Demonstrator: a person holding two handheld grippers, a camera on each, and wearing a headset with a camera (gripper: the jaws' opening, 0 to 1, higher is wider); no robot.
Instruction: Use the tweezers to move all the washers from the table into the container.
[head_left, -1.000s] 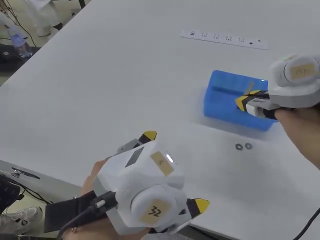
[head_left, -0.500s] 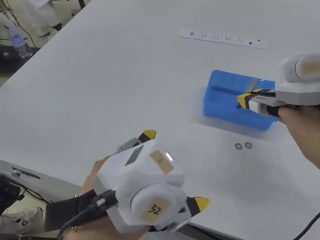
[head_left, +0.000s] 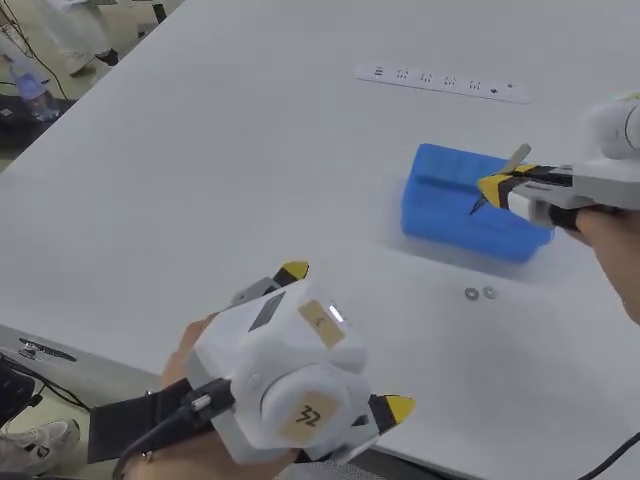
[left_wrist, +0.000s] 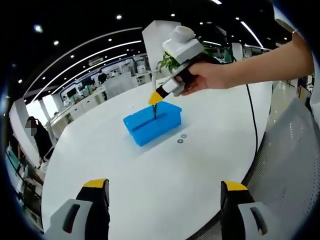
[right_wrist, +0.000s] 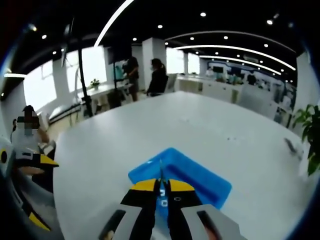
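Tweezers (head_left: 518, 156) clamped in the right tongs (head_left: 495, 188) have been raised over the container (head_left: 435, 200); two washers (head_left: 479, 293) are left on the desk (head_left: 250, 170). Left tongs (left_wrist: 164, 185) apart.

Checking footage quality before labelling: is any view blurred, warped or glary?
Head view: sharp, evenly lit, faint shadow beside the blue container. Left gripper view: fisheye curves the table edge, ceiling lights burn white. Right gripper view: right tool and its tweezers blurred up close.

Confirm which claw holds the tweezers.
The right claw, shut on the tweezers above the blue container; the left claw is open and empty.
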